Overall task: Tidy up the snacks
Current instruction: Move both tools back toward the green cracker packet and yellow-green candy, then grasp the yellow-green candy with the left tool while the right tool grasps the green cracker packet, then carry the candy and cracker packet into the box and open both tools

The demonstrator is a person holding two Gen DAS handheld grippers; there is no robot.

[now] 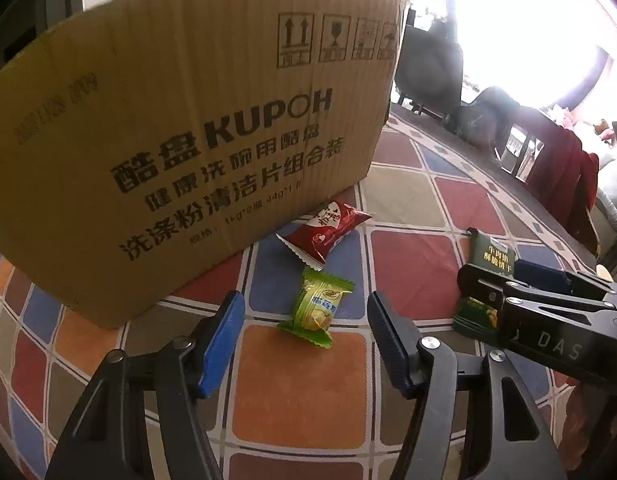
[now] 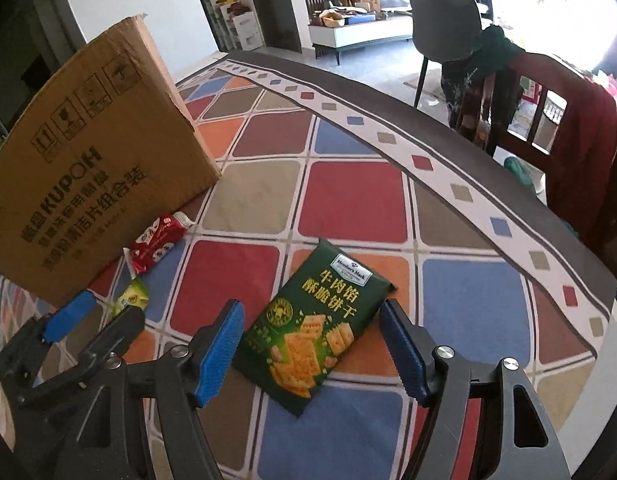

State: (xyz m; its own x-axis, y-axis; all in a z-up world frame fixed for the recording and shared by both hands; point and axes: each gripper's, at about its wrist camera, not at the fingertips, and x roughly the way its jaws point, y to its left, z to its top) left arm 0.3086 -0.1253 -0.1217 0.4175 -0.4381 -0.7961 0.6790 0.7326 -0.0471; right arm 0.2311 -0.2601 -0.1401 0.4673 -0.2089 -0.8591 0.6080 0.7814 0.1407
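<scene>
Green foil is what both tongs are lined up on. Right gripper (image 2: 312, 344) is spread wide, its blue pads either side of the dark green biscuit pack (image 2: 314, 328); pads not pressing, pack lying flat on the table. Straddling the short width looks deliberate, since the jaws could close across it cleanly.

Left gripper (image 1: 304, 344) is spread too, nothing pinched, with the small light green sweet (image 1: 316, 310) lying between and just ahead of its fingers. Both grippers pitch down steeply, so my read is two pickups set up at once.

Red snack packet (image 1: 322, 236) lies just beyond the green sweet, one end almost touching it, the other close against the foot of the cardboard box (image 1: 188, 128). The box stands upright towards the left side of the table and is probably where the snacks go; its top is out of view, so I can't tell what is inside.

All three snacks sit well in from the curved table edge. Tablecloth (image 2: 356, 200) is a diamond check in red, blue, orange and beige with a white border and dark rim: flat, low grip, thin packs may slide when pinched.

Room: grey chair (image 2: 440, 24) and a dark wooden chair with a red garment (image 2: 580, 152) draped over it beyond the far edge, and strong window glare at right.
</scene>
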